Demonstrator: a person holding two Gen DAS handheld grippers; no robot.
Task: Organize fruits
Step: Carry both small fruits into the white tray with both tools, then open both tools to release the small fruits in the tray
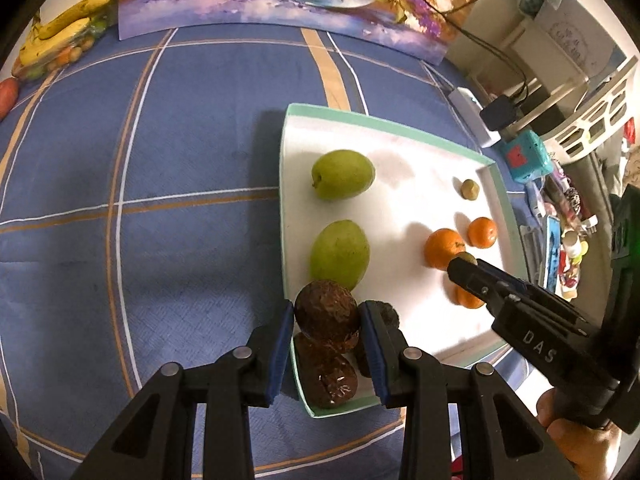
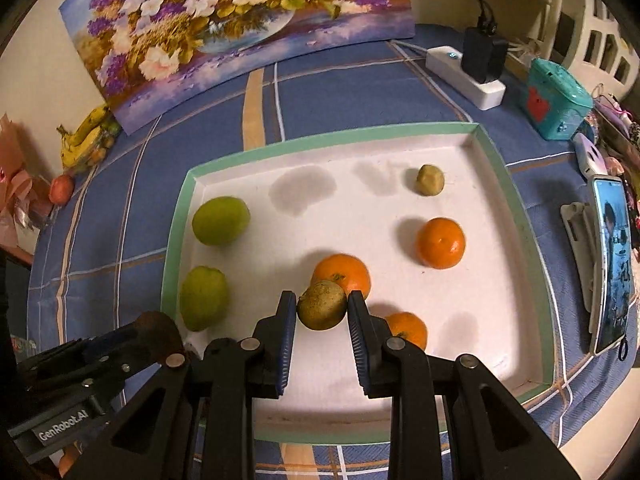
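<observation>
A white tray with a green rim lies on the blue checked cloth. My left gripper is shut on a wrinkled brown fruit above the tray's near left corner, over two more brown fruits. My right gripper is shut on a small olive-green fruit held above the tray beside an orange; it also shows in the left wrist view. Two green fruits lie along the tray's left side. Two more oranges and a small yellowish fruit lie to the right.
A flower painting leans against the back wall. Bananas and a red fruit lie at the far left. A power strip with chargers, a teal box and a phone stand right of the tray.
</observation>
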